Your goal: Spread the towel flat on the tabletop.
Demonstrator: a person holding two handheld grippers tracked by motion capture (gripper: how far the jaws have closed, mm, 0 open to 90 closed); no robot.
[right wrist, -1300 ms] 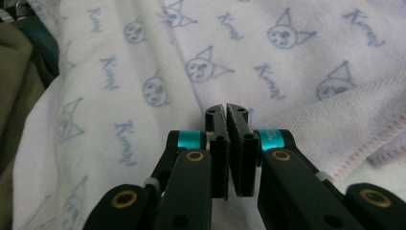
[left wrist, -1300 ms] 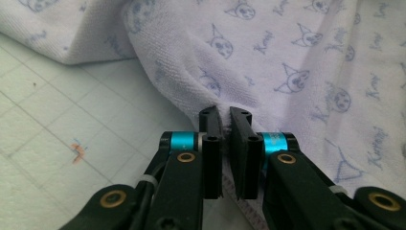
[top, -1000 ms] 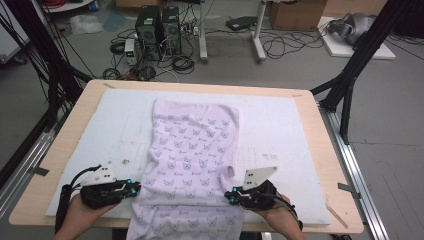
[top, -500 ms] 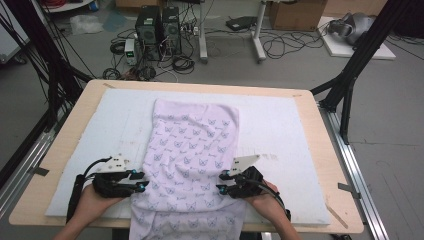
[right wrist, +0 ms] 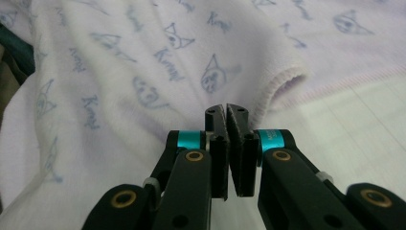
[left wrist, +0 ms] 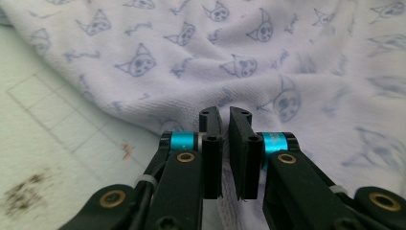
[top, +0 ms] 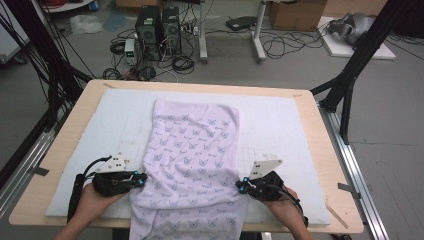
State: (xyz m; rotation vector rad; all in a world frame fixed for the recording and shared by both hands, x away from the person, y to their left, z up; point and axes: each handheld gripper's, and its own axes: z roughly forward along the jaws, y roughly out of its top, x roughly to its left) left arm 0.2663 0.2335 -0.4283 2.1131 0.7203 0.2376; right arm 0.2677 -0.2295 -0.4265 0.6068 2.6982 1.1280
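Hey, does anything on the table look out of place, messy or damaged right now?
The lilac cloth lies askew and wrinkled, its near end hanging over the table edge. The white mat has a dark speckled stain and a small orange mark.

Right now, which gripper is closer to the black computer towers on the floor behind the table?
Left. The left gripper sits at the cloth's left edge, more nearly below the computer towers; the right gripper is farther right.
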